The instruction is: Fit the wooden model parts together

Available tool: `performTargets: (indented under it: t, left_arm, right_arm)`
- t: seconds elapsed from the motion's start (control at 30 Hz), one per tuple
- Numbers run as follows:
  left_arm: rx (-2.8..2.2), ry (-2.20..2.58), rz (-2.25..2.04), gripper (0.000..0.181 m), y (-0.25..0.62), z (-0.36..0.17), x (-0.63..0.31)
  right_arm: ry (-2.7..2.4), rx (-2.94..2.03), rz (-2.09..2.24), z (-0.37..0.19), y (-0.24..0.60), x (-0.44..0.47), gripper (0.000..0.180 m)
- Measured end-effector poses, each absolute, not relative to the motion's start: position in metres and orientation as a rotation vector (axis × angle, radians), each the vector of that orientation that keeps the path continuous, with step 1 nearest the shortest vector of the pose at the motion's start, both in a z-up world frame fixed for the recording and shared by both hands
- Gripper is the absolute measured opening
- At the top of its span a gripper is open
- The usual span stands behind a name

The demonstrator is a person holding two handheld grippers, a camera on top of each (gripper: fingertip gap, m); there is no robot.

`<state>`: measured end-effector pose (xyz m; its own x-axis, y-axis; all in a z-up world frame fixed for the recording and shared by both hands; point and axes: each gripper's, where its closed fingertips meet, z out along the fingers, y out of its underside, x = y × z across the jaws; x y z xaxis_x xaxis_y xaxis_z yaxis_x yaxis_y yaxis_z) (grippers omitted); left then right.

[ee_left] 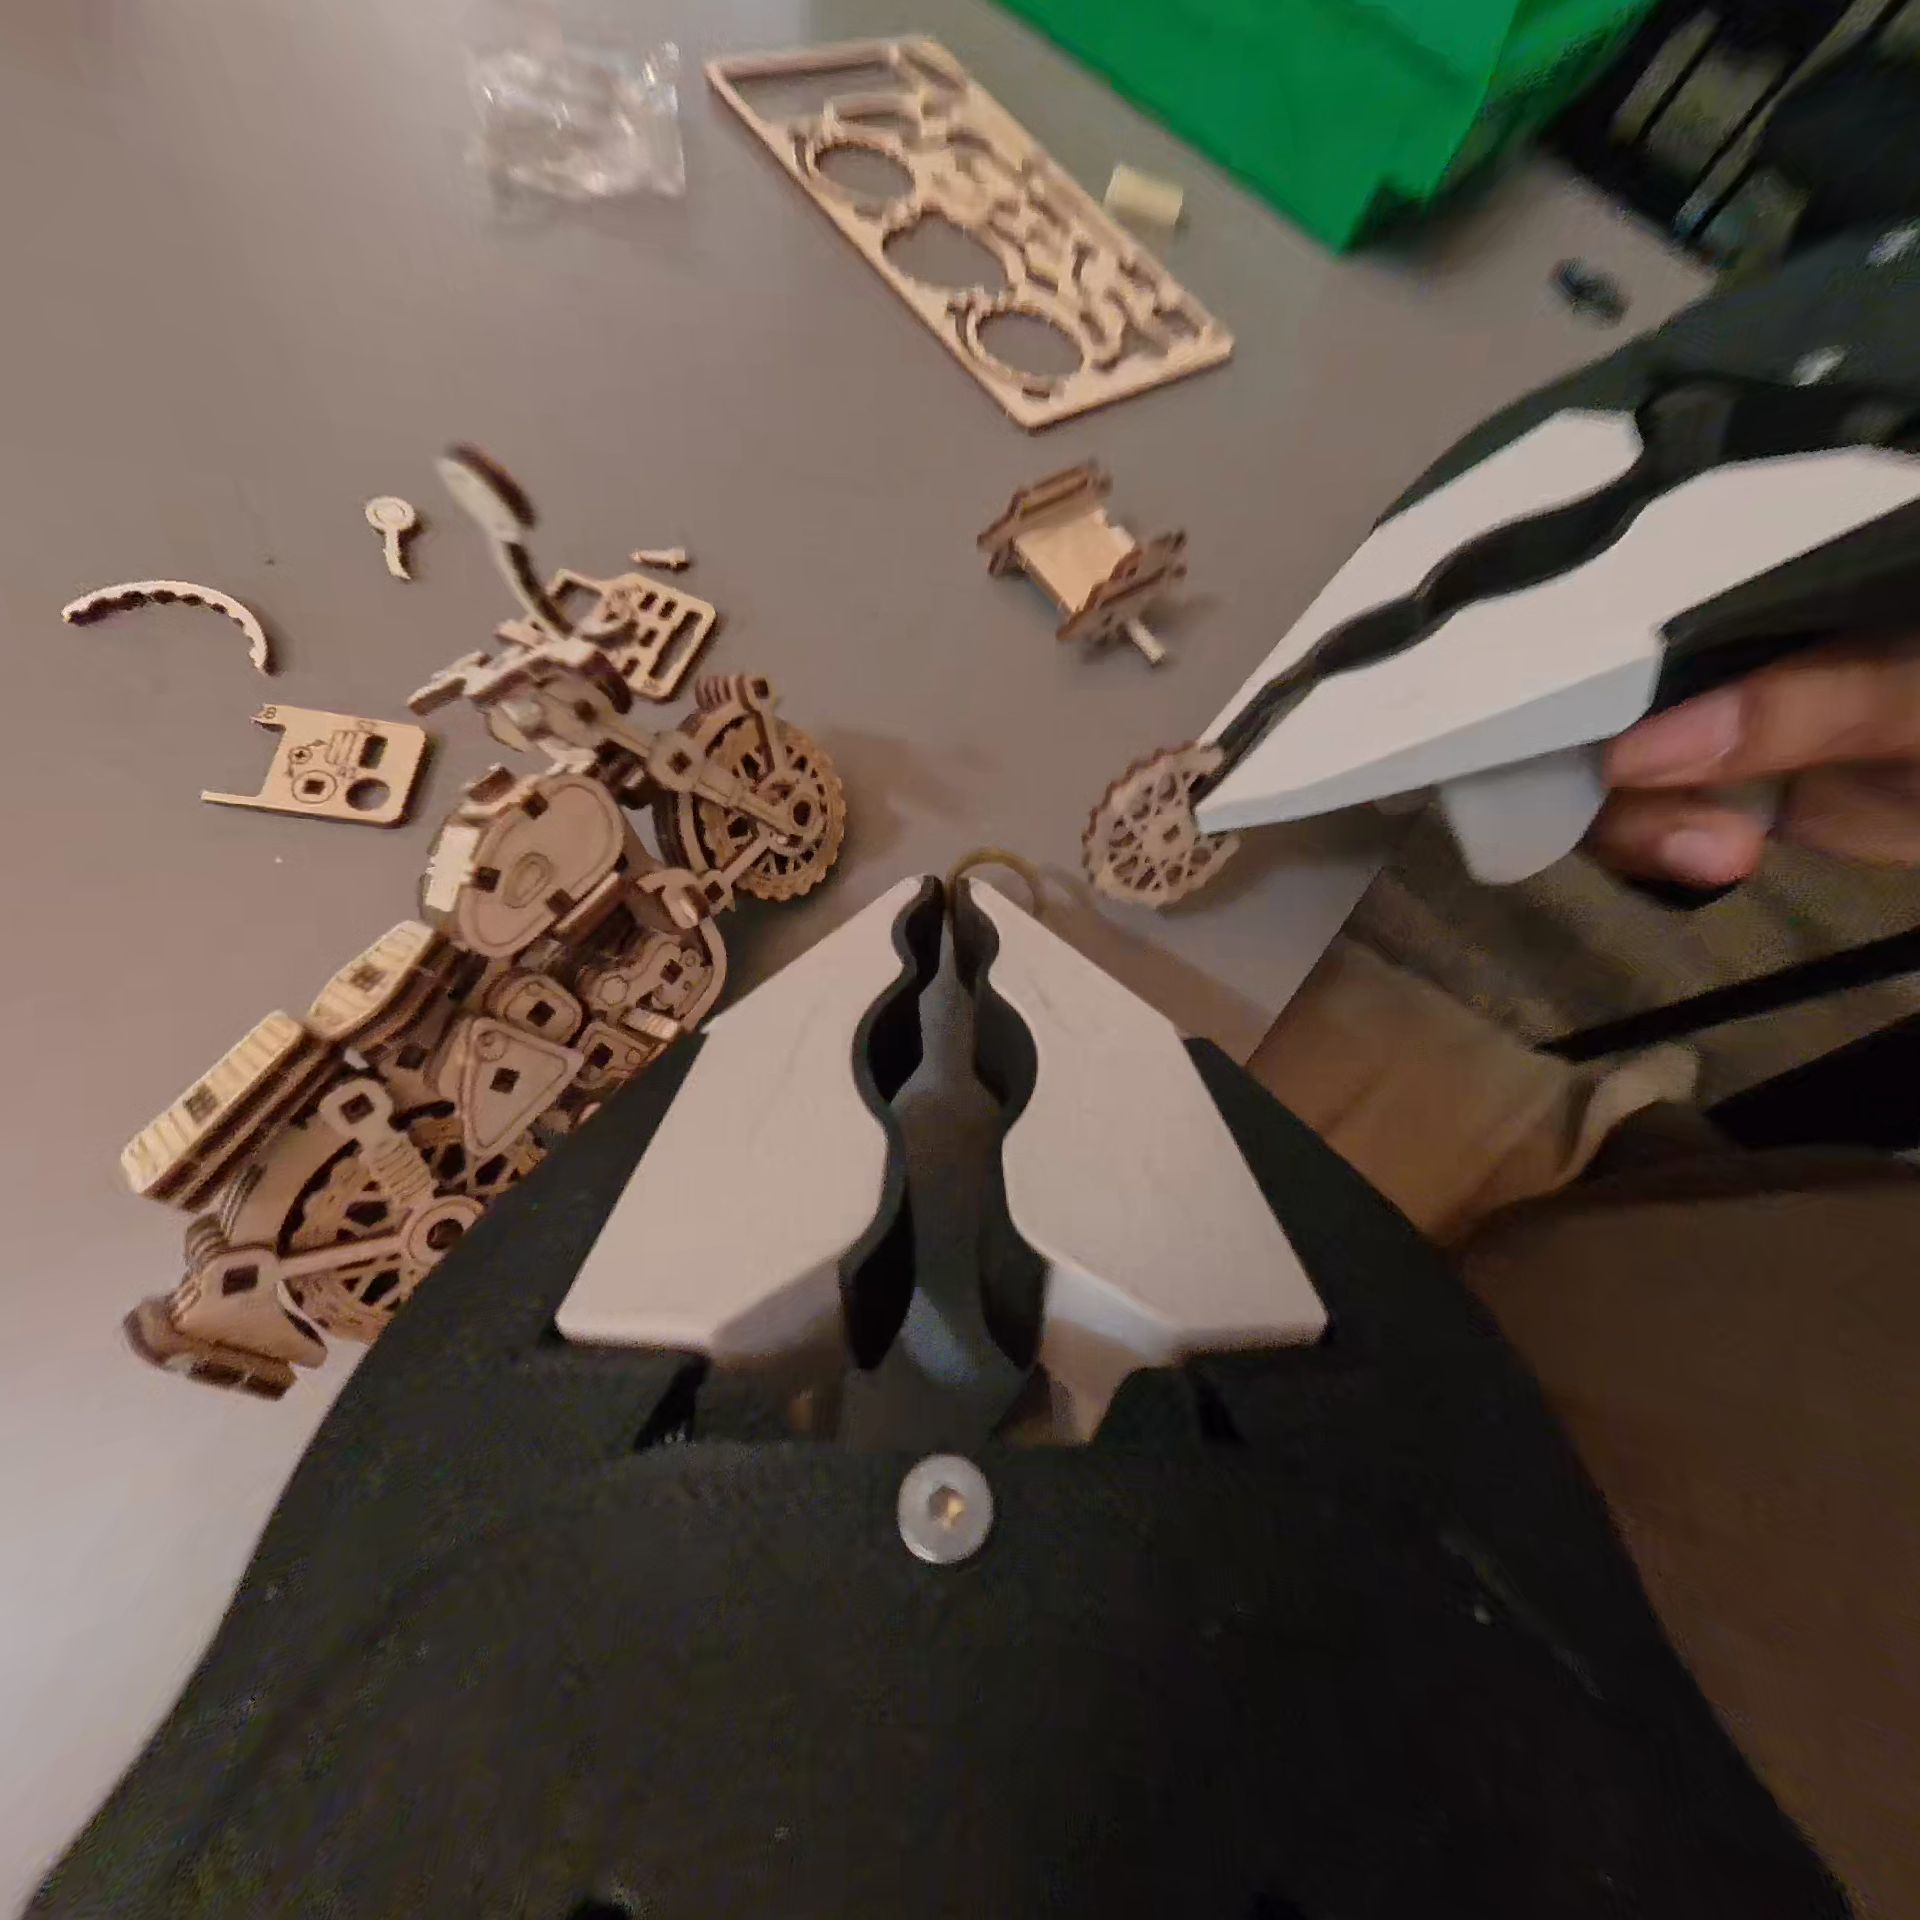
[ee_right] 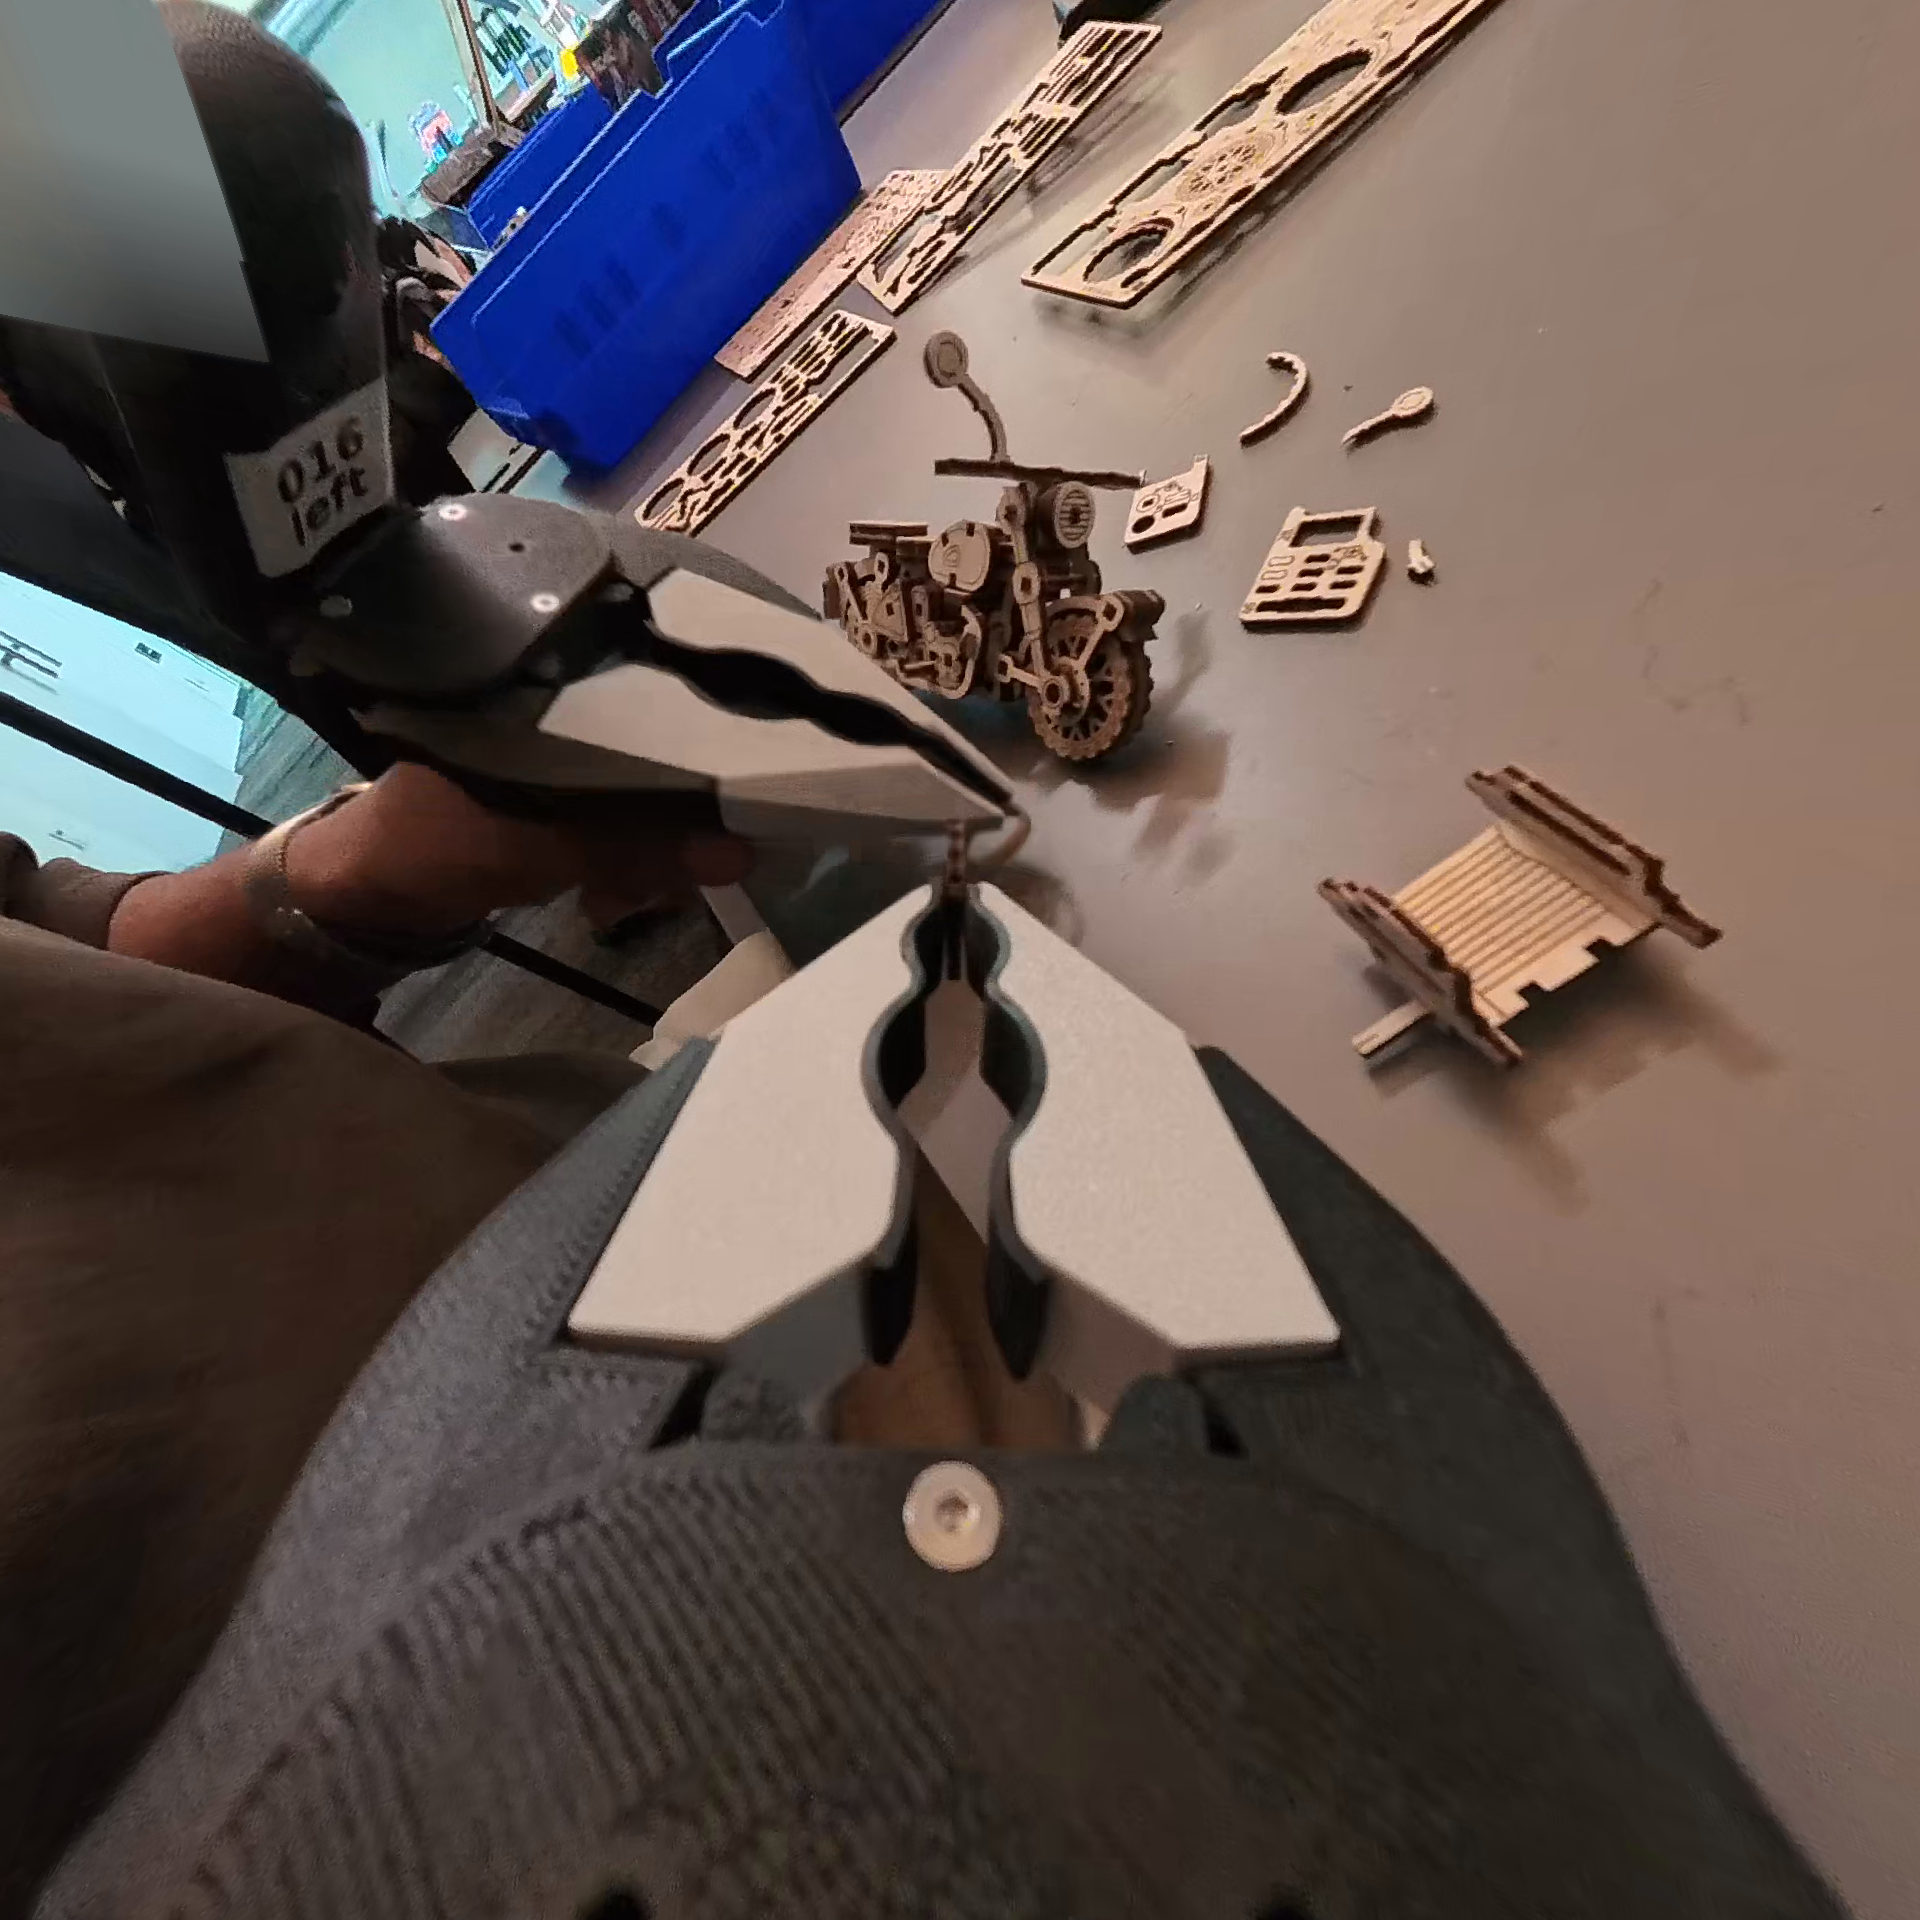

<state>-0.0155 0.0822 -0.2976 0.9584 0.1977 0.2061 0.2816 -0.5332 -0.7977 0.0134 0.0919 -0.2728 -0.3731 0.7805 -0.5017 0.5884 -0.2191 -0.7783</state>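
My left gripper (ee_left: 948,883) is shut on a thin tan loop (ee_left: 1003,864), like a rubber band, just above the grey table (ee_left: 312,312). My right gripper (ee_left: 1210,800) comes in from the right, shut on a small wooden spoked gear wheel (ee_left: 1148,836) close to the loop. In the right wrist view my right gripper (ee_right: 954,899) holds the wheel (ee_right: 954,857) edge-on, right under the left gripper's tips (ee_right: 992,805) and the loop (ee_right: 1016,831). The wooden motorcycle model (ee_left: 582,935) stands to the left; it also shows in the right wrist view (ee_right: 997,613).
A small wooden slatted frame part (ee_right: 1507,925) lies right of the grippers. Loose wooden pieces (ee_left: 322,769) and punched-out sheets (ee_left: 966,229) lie farther back, with a clear plastic bag (ee_left: 577,114). Blue bins (ee_right: 644,239) stand beyond the table edge. A hand (ee_left: 1745,790) holds the right gripper. Left tips to right tips: about 4 centimetres.
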Motion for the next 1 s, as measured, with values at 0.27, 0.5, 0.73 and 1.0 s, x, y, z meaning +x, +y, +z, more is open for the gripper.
performTargets:
  t: [0.27,0.5,0.73,1.0]
  left_arm:
    - [-1.901,-0.348,-0.367,0.0,0.082,-0.262,-0.003]
    - [-1.884,-0.277,-0.386,0.0,0.084,-0.257,0.009]
    - [-1.889,-0.266,-0.359,0.0,0.084,-0.258,0.007]
    - [-1.896,-0.21,-0.38,0.001,0.083,-0.259,0.01]
  right_arm:
    - [-1.897,-1.553,1.581,-0.272,0.086,0.015,0.002]
    - [-1.898,-1.498,1.623,-0.265,0.081,0.016,0.002]
    - [-1.896,-1.497,1.632,-0.264,0.083,0.016,0.002]
    - [-1.904,-1.49,1.646,-0.263,0.082,0.017,0.002]
